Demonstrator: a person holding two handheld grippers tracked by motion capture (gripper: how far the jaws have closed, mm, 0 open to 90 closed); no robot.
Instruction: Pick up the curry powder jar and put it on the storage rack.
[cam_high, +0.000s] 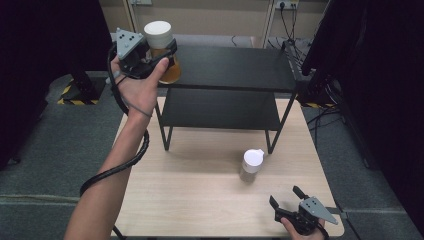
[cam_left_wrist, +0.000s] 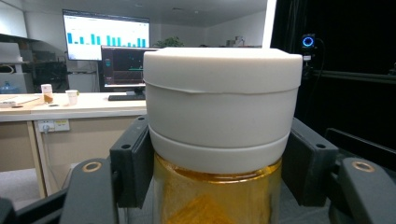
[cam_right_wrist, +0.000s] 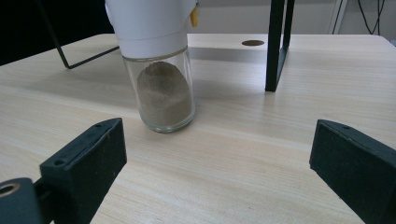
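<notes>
The left gripper clamps an amber-filled jar with a white lid, held in the air at the left end of the black shelf's top tier, not yet set down. The right gripper rests wide open, empty, at the tabletop's near right corner, facing a spice jar waiting there.

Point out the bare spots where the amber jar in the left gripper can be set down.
The shelf's top board is bare right of the amber jar that the left gripper holds. The lower board is bare too, with less headroom. The table is open at front left. The spice jar and right gripper crowd the front right.
</notes>
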